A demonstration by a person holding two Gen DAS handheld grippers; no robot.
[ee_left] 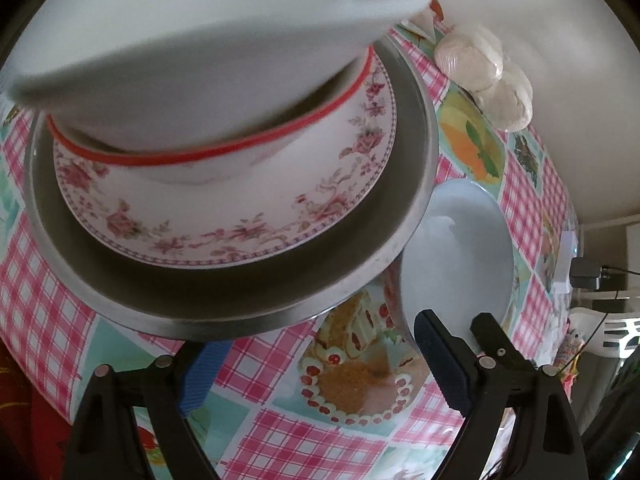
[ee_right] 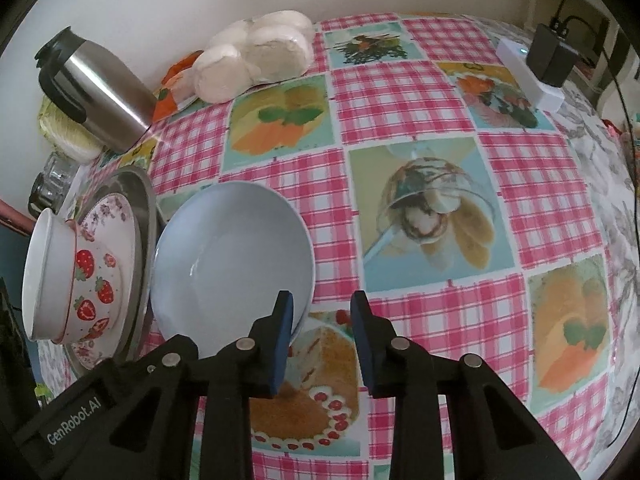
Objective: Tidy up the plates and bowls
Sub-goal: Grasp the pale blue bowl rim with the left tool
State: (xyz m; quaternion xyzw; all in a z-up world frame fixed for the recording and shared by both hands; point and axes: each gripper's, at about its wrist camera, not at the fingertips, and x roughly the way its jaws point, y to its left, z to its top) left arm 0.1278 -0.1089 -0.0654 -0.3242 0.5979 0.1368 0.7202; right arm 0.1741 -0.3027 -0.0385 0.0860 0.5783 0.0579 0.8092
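At the left stands a stack: a steel plate (ee_left: pixel 240 304) (ee_right: pixel 146 216), a floral plate (ee_left: pixel 240 236) (ee_right: pixel 116 208), a red-rimmed strawberry bowl (ee_left: pixel 192 168) (ee_right: pixel 92 292) and a white bowl (ee_left: pixel 200 52) (ee_right: pixel 40 272) nested in it. A pale blue bowl (ee_left: pixel 460 248) (ee_right: pixel 232 248) sits on the tablecloth just right of the stack. My right gripper (ee_right: pixel 322 300) straddles the blue bowl's near rim. Its left pad is inside the bowl and its right pad stands apart outside. My left gripper (ee_left: pixel 316 332) is wide open in front of the stack, with the steel rim hiding its left fingertip.
A steel thermos (ee_right: pixel 100 92), wrapped buns (ee_right: pixel 260 56) (ee_left: pixel 480 72) and a glass jar (ee_right: pixel 52 184) line the wall at the back. A white power strip with a black adapter (ee_right: pixel 532 76) lies at the far right. Checked cloth (ee_right: pixel 400 92) stretches right of the blue bowl.
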